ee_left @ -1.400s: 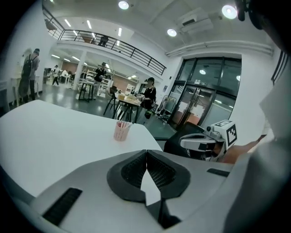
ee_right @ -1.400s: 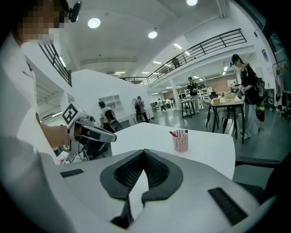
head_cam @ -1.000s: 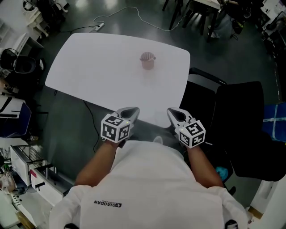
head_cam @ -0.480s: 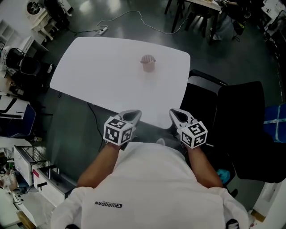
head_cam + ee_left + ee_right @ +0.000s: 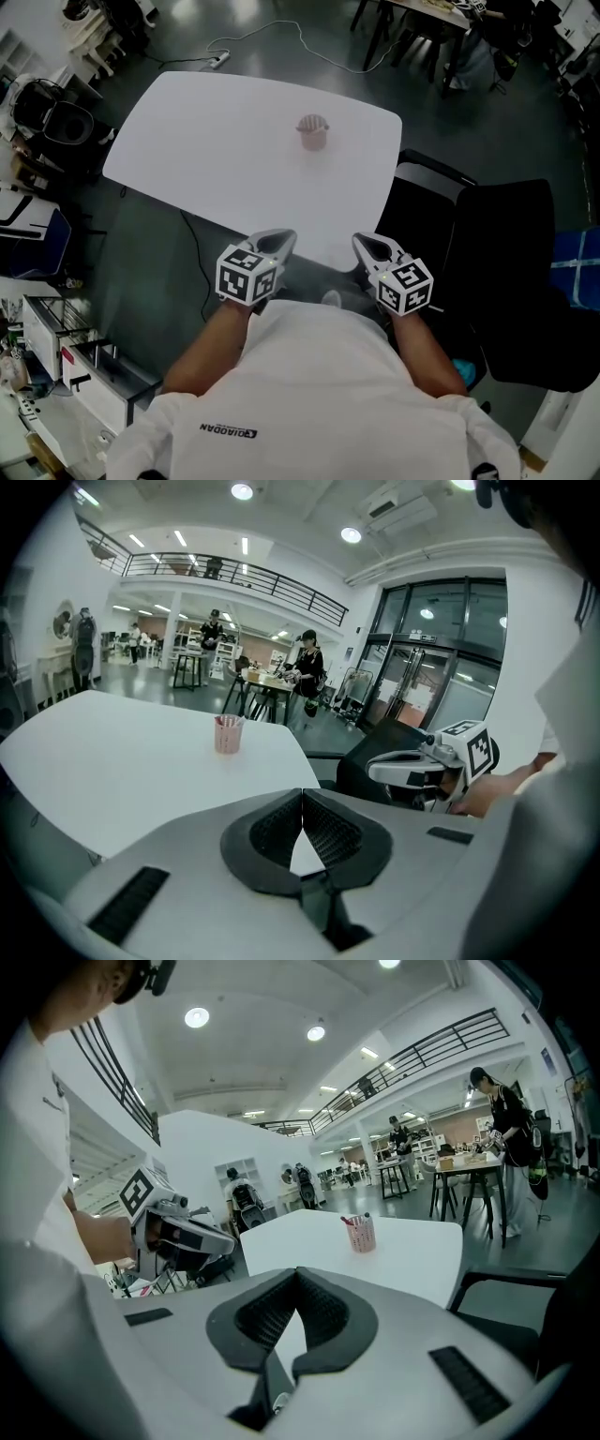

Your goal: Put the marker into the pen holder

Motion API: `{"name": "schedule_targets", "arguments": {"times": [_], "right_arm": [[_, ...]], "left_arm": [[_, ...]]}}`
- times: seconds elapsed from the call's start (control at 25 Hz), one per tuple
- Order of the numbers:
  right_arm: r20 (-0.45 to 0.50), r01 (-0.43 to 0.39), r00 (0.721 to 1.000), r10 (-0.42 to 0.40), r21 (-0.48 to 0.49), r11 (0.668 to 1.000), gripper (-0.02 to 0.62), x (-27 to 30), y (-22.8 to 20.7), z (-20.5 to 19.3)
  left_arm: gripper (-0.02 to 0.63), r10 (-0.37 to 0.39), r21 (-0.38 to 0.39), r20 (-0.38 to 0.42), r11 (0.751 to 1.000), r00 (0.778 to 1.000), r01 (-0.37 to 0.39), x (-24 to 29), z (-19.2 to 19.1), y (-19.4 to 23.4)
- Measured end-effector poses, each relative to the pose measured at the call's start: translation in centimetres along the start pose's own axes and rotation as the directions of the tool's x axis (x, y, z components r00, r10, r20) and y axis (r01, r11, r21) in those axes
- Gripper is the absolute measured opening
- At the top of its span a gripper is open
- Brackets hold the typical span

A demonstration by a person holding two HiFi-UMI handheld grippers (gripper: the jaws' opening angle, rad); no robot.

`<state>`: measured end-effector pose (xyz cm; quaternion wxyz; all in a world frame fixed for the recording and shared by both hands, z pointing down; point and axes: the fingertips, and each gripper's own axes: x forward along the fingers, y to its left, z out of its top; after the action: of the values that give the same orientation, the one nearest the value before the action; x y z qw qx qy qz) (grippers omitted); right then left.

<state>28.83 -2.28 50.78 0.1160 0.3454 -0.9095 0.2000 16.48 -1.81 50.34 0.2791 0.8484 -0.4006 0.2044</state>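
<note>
A pink mesh pen holder stands alone on the far half of the white table; it also shows in the left gripper view as the pen holder and in the right gripper view as the pen holder, where pens stick up out of it. I see no loose marker on the table. My left gripper and right gripper hover side by side at the table's near edge, close to the person's body. Both are shut with nothing between the jaws.
A black chair stands to the right of the table. A cable runs across the dark floor behind it. Shelving and clutter sit at the left. People and other tables are far behind.
The view has shifted slightly; both grippers stay shut and roughly in place at the table's near edge.
</note>
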Motion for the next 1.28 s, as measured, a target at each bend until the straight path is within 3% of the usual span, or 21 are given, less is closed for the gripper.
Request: {"name": "schedule_targets", "arguments": {"times": [1.28], "right_arm": [[-0.002,-0.017,1.0,0.017,-0.018,1.0,0.018,-1.3,0.8,-0.4]], "left_arm": [[0.028,0.004,0.03,-0.006,1.0,1.0,-0.004,-0.8,-0.7,-1.2]]}}
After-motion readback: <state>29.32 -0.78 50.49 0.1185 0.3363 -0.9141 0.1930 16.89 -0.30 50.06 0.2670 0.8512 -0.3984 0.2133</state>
